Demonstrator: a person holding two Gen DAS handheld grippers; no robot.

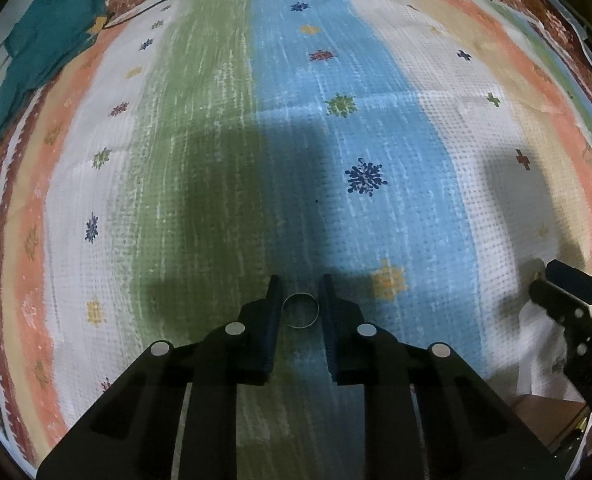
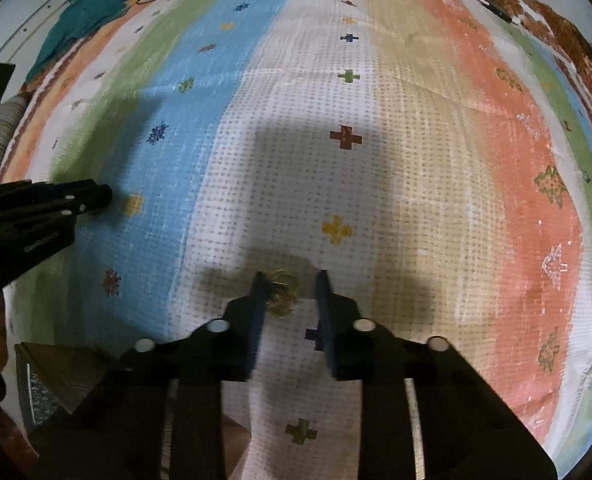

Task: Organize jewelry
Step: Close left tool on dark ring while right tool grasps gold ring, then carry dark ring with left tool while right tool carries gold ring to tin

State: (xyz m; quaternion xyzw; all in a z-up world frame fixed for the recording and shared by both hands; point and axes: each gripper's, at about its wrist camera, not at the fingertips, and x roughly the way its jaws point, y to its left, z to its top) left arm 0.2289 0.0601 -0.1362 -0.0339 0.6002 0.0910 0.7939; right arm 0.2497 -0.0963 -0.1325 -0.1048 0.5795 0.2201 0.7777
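Two hand-held grippers down on jewelry

Left hand-held gripper point(image 1: 300, 292) clamped on a thin silver ring point(image 1: 300, 311), on the striped cloth point(image 1: 224, 128). Right hand-held gripper point(image 2: 290, 286): gold wire earring point(image 2: 282, 291) against its left pad, gap at the right pad; grip not confirmed. Teal fabric point(image 1: 52, 40) at 10 o'clock.

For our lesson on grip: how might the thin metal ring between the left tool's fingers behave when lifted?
The ring looks thin and smooth, so probably light and slippery. Being round, it may roll if dropped. It lies flat on the soft cloth, so pinching it might tilt it.
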